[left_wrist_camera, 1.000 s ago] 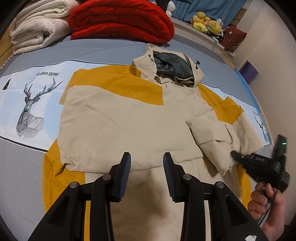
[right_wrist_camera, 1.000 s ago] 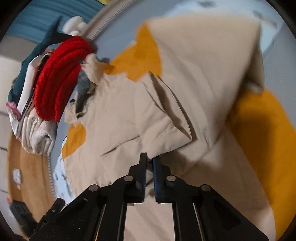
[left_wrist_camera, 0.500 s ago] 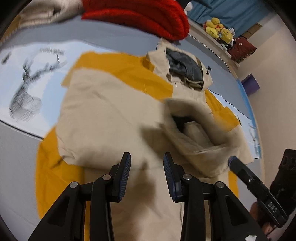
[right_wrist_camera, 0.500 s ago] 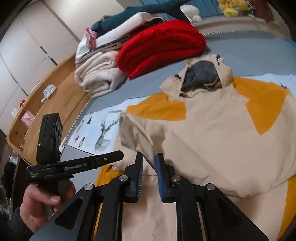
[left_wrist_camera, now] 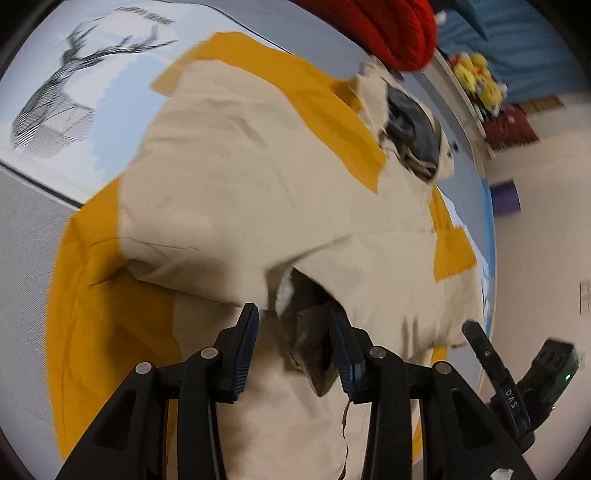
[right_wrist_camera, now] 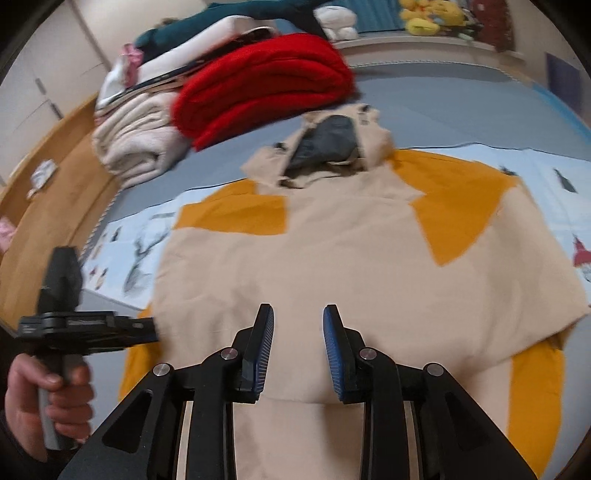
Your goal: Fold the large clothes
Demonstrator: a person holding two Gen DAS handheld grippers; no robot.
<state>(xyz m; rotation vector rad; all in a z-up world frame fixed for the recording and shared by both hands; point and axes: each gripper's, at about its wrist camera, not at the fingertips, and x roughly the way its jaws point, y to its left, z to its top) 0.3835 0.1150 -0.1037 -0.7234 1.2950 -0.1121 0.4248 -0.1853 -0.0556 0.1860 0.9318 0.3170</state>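
A beige and yellow hooded jacket (right_wrist_camera: 351,266) lies front up on the bed, its dark-lined hood (right_wrist_camera: 328,144) at the far end. Both sleeves are folded across the chest. My left gripper (left_wrist_camera: 295,343) hovers low over the jacket (left_wrist_camera: 240,177) with its jaws opening. The dark mouth of a sleeve cuff (left_wrist_camera: 310,332) shows between the fingers, and the pads do not press on it. My right gripper (right_wrist_camera: 299,347) is above the folded sleeves, jaws opening, with nothing between them. A hand (right_wrist_camera: 48,391) holds the left gripper's handle at the lower left of the right wrist view.
A folded red blanket (right_wrist_camera: 258,81) and cream blankets (right_wrist_camera: 136,144) are stacked beyond the hood. Plush toys (right_wrist_camera: 428,14) sit on a ledge behind. The sheet has a deer print (left_wrist_camera: 55,110). A wooden board (right_wrist_camera: 55,192) runs along the bed's left side.
My right gripper went from shut on the beige sleeve to open, rolled and rose; the sleeve now lies across the chest. My left gripper sank toward the cuff and rolled.
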